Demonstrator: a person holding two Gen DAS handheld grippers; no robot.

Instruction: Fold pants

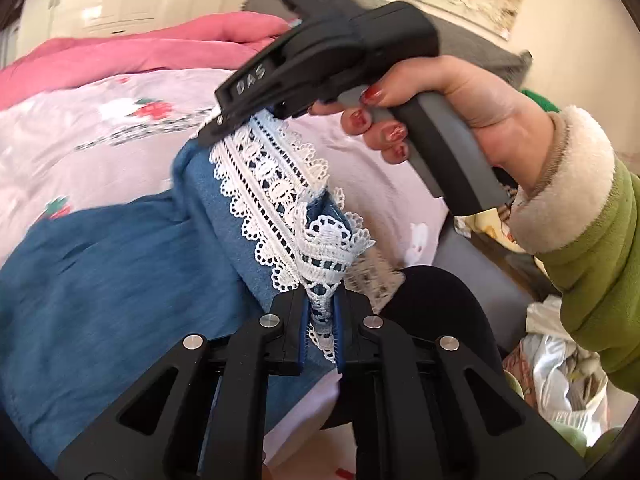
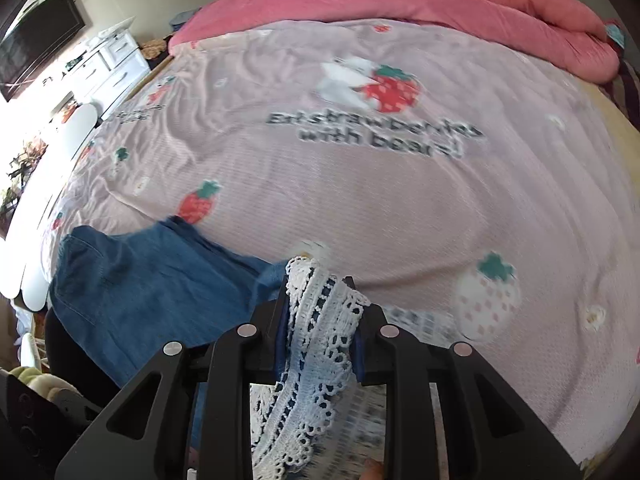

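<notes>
Because both grippers clamp the same white lace hem [image 1: 276, 196] at points apart from each other, the hem edge stretches between them as a taut band, which looks meant to keep the leg end square while it is carried over the rest of the garment for a fold. At the bottom centre of the left wrist view, the left gripper [image 1: 322, 332] is closed on a bunched bit of lace, its blue-padded fingers pinching it from both sides. Toward the upper middle of that frame, the right gripper [image 1: 218, 130] bites the far end of the lace band; the right hand [image 1: 432, 108], with red-painted nails and a green sleeve with a cream cuff, wraps the grey handle and tilts the tool downward and to the left. The right wrist view confirms this grip, lace gathered between the closed fingers at lower centre. Most of the blue pants [image 2: 132, 284] lie in the lower left of that frame on the pink strawberry-print bedspread [image 2: 400, 208], with a rolled pink quilt [image 2: 440, 4] along the top. Both frames are motion-blurred, so the exact lie of the cloth beneath the lifted hem is unclear.
</notes>
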